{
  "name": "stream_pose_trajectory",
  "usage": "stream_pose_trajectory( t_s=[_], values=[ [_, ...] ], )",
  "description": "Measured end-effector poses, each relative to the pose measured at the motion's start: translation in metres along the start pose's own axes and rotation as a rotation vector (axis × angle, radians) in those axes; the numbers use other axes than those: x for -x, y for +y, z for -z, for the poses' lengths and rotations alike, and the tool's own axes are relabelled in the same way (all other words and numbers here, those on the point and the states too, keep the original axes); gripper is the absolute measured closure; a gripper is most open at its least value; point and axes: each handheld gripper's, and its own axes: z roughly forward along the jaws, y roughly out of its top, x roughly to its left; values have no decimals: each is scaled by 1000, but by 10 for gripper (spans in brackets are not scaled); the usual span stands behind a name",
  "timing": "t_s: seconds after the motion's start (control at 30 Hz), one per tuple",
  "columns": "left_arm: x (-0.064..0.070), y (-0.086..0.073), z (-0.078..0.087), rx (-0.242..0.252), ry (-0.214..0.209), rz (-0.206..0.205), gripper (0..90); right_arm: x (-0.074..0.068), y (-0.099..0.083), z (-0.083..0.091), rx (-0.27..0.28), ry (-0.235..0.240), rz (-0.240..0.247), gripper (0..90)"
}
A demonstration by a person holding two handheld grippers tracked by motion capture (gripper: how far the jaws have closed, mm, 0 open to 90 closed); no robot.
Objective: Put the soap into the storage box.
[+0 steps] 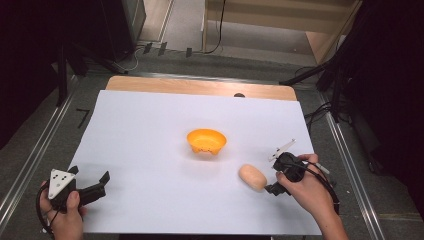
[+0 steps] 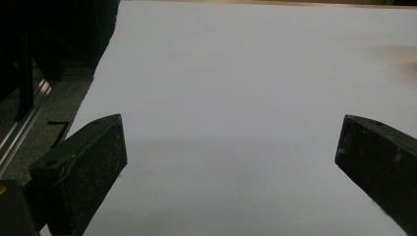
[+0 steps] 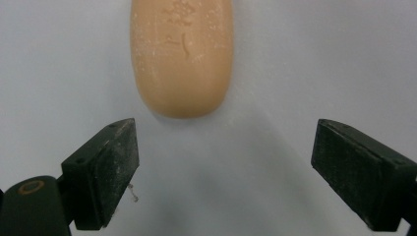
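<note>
Right tongs (image 3: pixel 223 167) gape wide, empty, just short of the bread roll (image 3: pixel 181 54).

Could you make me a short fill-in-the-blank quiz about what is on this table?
1. The bowl near the middle of the white sheet is coloured ____.
2. The right gripper has its fingers ____, just short of the soap.
3. Between the fingers of the left gripper lies only the ____ sheet.
4. In the high view, the soap lies to the ____ of the bowl.

Missing words: orange; open; white; right
</note>
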Motion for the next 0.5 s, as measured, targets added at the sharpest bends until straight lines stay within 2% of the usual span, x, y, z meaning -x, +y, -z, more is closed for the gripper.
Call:
stream_pose_trajectory(
  t_s=[0.5],
  values=[
    [1, 0, 0, 0, -1, -6, 0, -9, 24, -11, -10, 25, -4, 127]
  ],
)
